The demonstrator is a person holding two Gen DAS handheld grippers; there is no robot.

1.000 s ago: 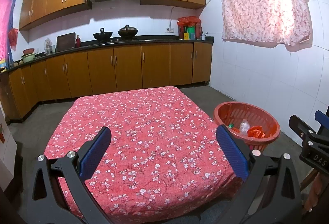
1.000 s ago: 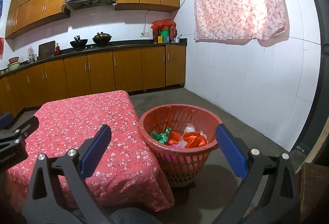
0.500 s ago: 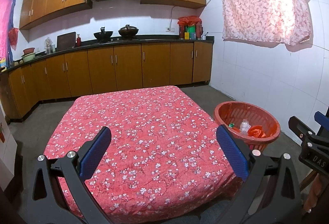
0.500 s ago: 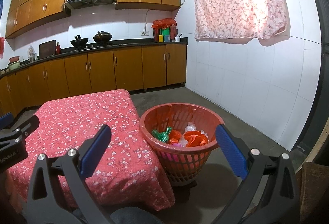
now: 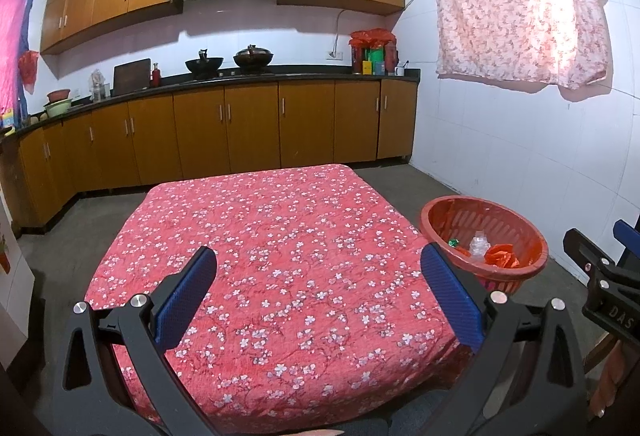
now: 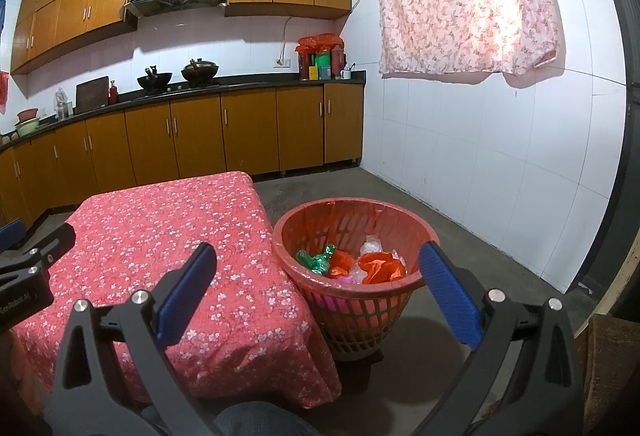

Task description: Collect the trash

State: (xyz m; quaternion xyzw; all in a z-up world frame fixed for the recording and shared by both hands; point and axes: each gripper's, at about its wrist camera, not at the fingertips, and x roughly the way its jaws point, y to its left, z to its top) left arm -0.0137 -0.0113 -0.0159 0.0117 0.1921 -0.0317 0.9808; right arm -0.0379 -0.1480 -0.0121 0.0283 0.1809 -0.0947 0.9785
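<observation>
The basket (image 6: 352, 232) stands on the floor just right of the table (image 6: 160, 220) (wrappers (image 6: 360, 264) lie inside it); cabinets (image 6: 224, 132) line the wall behind.

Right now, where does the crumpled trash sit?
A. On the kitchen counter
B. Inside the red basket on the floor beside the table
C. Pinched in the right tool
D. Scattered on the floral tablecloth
B: the crumpled trash lies inside the red basket on the floor beside the table, and the right tool is open and holds nothing.
</observation>
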